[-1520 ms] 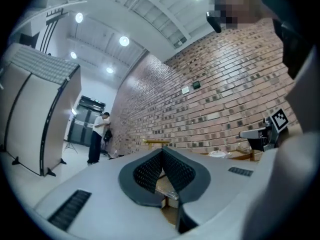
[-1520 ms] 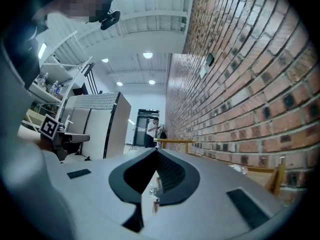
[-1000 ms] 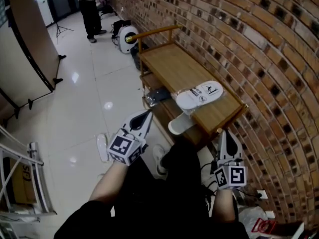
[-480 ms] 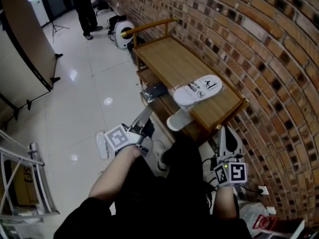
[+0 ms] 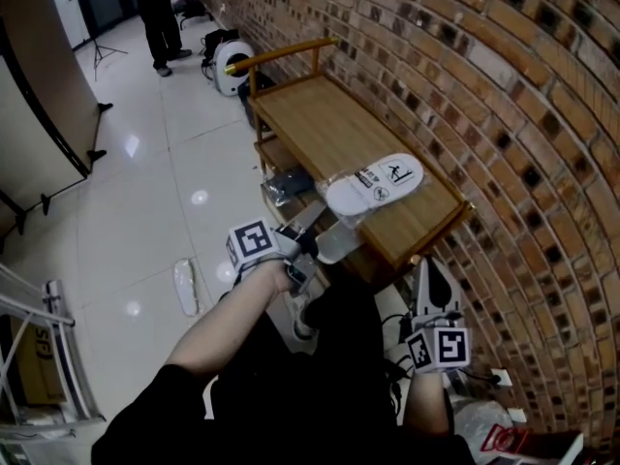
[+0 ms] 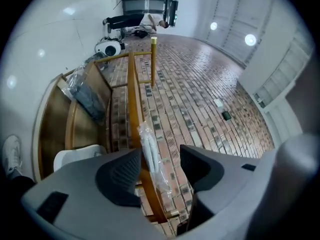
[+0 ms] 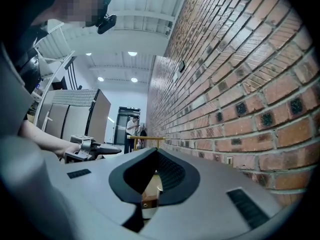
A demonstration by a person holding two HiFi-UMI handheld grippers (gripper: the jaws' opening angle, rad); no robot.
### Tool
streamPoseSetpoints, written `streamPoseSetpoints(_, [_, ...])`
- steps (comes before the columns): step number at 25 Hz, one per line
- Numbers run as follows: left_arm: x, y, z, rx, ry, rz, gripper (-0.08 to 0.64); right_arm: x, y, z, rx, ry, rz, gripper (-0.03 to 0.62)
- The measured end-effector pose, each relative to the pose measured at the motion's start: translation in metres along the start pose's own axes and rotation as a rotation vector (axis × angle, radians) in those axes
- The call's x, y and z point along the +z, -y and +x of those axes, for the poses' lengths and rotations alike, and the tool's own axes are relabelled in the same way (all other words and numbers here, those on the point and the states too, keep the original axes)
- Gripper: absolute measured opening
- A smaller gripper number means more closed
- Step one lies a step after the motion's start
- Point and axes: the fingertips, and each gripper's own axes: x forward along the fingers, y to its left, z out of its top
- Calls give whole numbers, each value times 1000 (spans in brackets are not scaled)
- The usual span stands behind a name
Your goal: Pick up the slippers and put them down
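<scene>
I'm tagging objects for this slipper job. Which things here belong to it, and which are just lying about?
Job: wrapped slippers on the wooden bench; white slipper on its lower shelf.
Lying about: bagged dark item on that shelf; white round machine beyond the bench.

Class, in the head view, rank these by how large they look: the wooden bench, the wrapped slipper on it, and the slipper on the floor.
1. wooden bench
2. wrapped slipper
3. floor slipper; it lies farther from the camera, so its true size is unsure.
</scene>
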Motion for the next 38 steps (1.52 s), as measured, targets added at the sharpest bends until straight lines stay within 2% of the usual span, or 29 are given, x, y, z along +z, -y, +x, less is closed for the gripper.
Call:
streamPoseSetpoints(6, [-11, -14, 42, 48, -84, 62, 238, -6, 8, -5, -6, 6, 15, 8])
streamPoseSetpoints(9, [-12, -17, 48, 70, -96, 75, 234, -10, 14, -10, -19, 11, 32, 8])
streamPoseSetpoints(11, [-13, -19, 46, 79, -101, 74, 159, -13, 18, -12, -26, 6, 39, 8])
streamPoseSetpoints(14, [-12, -15, 46, 47, -89, 24, 80, -15, 23, -14, -29, -1, 47, 8])
streamPoseSetpoints(21, [-14, 2, 34, -20, -51, -11, 67, -8, 19, -21, -17, 21, 47, 8])
streamPoseSetpoints(28, [12, 34, 1, -105, 74, 9, 68, 2, 4, -15, 37, 47, 38, 8])
streamPoseSetpoints(31, [29, 45, -21, -130, 136, 63, 68, 7, -8, -8, 75, 56, 32, 8])
streamPoseSetpoints(38, [78, 56, -91, -123, 323, 153, 69, 21, -59, 33, 216, 89, 9, 8])
